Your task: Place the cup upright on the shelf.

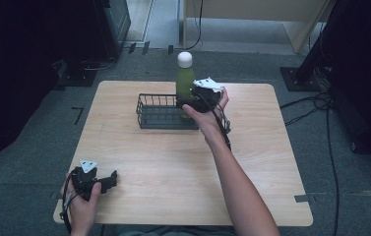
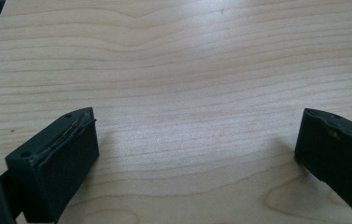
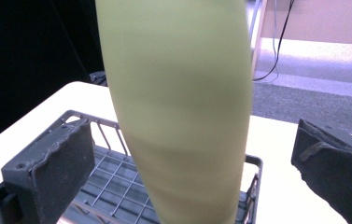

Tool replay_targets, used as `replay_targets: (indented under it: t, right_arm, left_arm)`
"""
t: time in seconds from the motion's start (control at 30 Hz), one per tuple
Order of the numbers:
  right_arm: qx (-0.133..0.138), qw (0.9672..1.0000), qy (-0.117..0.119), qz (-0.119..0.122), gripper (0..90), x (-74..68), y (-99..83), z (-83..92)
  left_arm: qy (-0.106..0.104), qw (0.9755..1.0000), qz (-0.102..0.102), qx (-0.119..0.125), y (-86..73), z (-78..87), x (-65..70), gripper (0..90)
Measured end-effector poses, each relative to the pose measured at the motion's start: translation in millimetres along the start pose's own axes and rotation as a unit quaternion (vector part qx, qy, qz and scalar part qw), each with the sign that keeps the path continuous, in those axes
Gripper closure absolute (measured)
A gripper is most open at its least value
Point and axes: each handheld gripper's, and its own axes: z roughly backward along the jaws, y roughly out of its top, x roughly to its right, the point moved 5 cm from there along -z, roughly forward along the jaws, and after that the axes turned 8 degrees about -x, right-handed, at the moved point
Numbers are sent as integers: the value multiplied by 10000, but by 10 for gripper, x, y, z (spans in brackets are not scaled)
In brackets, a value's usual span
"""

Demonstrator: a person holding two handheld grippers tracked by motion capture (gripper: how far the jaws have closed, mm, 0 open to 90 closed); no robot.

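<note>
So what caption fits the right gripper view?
Open tool straddling a tall green bottle standing in a black wire basket.

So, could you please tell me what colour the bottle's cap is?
White. The cap tops the green bottle, seen best in the high view.

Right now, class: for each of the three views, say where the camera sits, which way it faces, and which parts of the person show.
High view: above the near edge, facing forward and down on the table; both forearms, left gripper, right gripper.
Left gripper view: rides that gripper, faces bare tabletop; open jaws.
Right gripper view: faces the green bottle standing in the wire basket; open jaws flank it.
Shared by high and right gripper views: bottle, basket.
</note>
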Motion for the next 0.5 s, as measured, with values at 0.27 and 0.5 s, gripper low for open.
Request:
replay_targets:
  t: [0.27,0.5]
  right_arm:
    - [47,9999,-3,130,0,65,-46,164]
    - [65,9997,-65,209,0,187,-164,338]
  left_arm:
    - [0,10000,-4,-6,0,0,-1,0]
    - [-1,10000,-1,-5,0,0,0,0]
